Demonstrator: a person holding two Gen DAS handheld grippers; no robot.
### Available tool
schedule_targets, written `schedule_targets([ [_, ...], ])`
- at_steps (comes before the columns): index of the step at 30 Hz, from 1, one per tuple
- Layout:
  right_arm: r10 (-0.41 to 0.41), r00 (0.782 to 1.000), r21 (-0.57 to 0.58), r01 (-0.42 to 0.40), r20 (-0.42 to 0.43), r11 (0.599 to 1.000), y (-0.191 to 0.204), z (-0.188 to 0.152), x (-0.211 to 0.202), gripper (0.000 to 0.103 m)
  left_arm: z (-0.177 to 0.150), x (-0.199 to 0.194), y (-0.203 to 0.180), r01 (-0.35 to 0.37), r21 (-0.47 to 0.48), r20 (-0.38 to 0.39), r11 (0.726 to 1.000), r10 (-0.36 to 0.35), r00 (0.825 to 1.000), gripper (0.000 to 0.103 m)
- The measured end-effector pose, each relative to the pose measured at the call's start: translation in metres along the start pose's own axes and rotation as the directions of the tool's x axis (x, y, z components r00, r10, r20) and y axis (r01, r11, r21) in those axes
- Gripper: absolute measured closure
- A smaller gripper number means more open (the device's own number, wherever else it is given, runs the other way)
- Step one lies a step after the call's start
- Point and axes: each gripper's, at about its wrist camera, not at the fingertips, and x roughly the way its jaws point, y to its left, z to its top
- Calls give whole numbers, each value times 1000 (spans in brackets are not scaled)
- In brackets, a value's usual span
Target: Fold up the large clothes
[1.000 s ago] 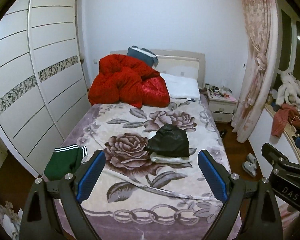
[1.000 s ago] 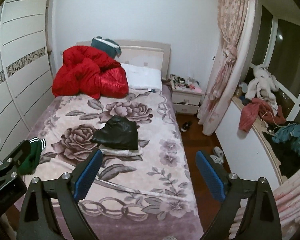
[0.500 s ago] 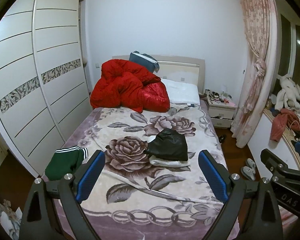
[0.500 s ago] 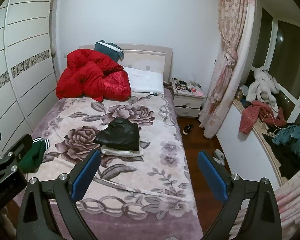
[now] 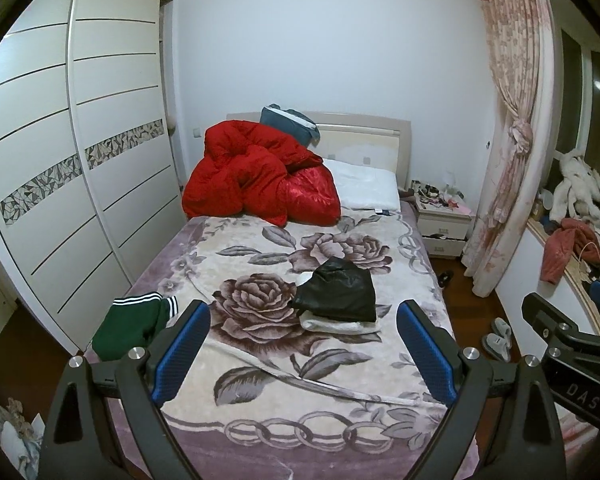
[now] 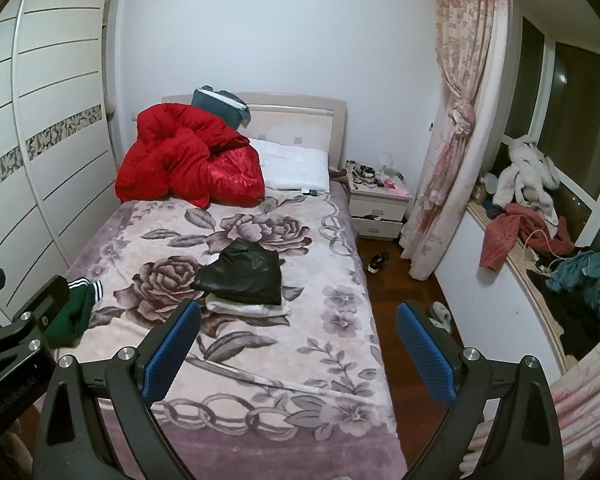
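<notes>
Glossy black garment (image 5: 336, 294) atop white fabric (image 5: 340, 326)

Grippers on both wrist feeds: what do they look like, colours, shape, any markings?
The left gripper and the right gripper look alike: matte black angular frames with triangular cut-outs and silver round bolt heads, each carrying two blue dotted-texture finger pads. White lettering reading DAS shows on the right gripper's black body in the left wrist view. No cables, hands or sleeves are visible.

both grippers have lifted and tipped up; bed (image 5: 260, 392) sits lower in view.
</notes>
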Motion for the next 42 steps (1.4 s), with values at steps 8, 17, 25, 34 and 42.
schedule_targets([
  [8, 2, 1000, 7, -2, 2, 1000, 1, -1, -1, 4, 1, -10, -2, 1, 0, 3, 1000, -1, 1000, 8],
  [17, -2, 1000, 14, 2, 4, 1000, 1, -4, -6, 4, 2, -11, -1, 2, -2, 3, 1000, -2, 1000, 8],
  [25, -16, 1000, 24, 16, 6, 1000, 3, -7, -12, 4, 3, -13, 1, 2, -2, 6, 1000, -2, 1000, 8],
  [34, -21, 1000, 29, 21, 9, 999, 5, -9, -16, 4, 6, -14, 2, 2, -3, 7, 1000, -2, 1000, 8],
  [42, -26, 1000, 32, 26, 10, 999, 5, -10, -17, 4, 7, -15, 2, 0, -4, 8, 1000, 0, 1000, 8],
])
